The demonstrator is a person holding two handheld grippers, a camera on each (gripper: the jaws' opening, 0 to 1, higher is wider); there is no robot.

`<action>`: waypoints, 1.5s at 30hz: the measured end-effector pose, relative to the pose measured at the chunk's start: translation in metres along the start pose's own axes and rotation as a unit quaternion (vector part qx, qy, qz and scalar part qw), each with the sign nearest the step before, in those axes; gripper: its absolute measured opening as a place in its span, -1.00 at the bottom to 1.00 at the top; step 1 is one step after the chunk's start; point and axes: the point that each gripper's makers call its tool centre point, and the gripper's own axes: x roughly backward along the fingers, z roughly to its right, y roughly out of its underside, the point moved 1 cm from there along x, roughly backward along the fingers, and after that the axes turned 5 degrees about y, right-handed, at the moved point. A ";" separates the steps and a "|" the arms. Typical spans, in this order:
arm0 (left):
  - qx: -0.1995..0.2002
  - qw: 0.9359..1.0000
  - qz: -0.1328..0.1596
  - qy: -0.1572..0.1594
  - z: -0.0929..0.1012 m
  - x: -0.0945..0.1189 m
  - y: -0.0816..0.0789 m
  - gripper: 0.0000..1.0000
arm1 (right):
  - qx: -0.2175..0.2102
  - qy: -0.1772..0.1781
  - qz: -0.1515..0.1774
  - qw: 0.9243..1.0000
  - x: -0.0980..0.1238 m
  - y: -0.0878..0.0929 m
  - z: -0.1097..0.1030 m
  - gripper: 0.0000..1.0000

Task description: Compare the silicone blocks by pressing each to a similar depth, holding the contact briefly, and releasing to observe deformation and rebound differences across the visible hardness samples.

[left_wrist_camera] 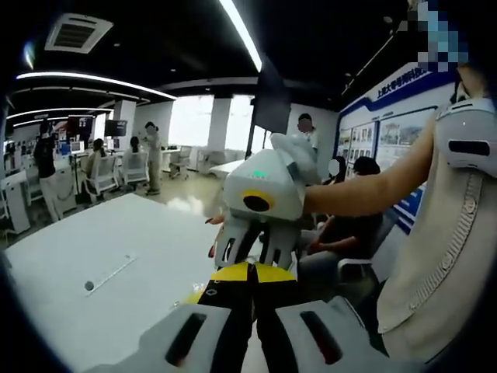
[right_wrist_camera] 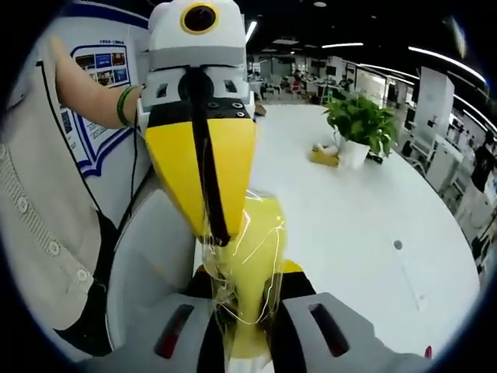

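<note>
My right gripper (right_wrist_camera: 247, 311) is clamped on the wrapped yellow silicone block (right_wrist_camera: 252, 264), and my left gripper (right_wrist_camera: 203, 225) pinches its top, above the white table (right_wrist_camera: 349, 225). The far wall poster (left_wrist_camera: 388, 132) carries writing I cannot read.

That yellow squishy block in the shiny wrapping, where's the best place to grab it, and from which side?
I'd grip the yellow block across its two broad flat faces, near the lower middle, coming in from its narrow edge. In the right gripper view it stands tall and thin between that gripper's fingers, with the other gripper pinching its top. The clear wrap looks slippery and wrinkled, so broad flat contact should hold better than pinching a corner.
</note>
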 end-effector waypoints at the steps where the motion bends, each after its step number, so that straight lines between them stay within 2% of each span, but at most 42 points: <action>1: 0.000 1.000 0.000 0.000 0.000 0.000 0.000 -1.00 | 0.011 0.007 0.003 1.000 0.000 -0.001 0.001 -0.90; 13: 0.000 1.000 -0.001 0.003 -0.010 0.007 0.002 -1.00 | 0.004 0.003 -0.001 1.000 -0.001 0.001 0.001 -0.90; 18: -0.005 1.000 0.000 0.001 -0.001 0.001 0.001 -1.00 | 0.004 0.004 0.001 1.000 -0.001 0.000 0.002 -0.90; 29: -0.011 1.000 0.000 0.003 -0.005 0.004 0.002 -1.00 | -0.015 -0.005 0.010 1.000 -0.001 0.000 0.000 -0.89; 33: -0.006 1.000 -0.001 0.003 0.006 -0.005 0.001 -1.00 | -0.014 -0.007 0.008 1.000 -0.001 0.001 0.001 -0.89; 45: -0.001 1.000 0.001 0.002 0.004 -0.004 0.002 -1.00 | -0.017 -0.009 0.005 1.000 -0.001 0.001 0.001 -0.85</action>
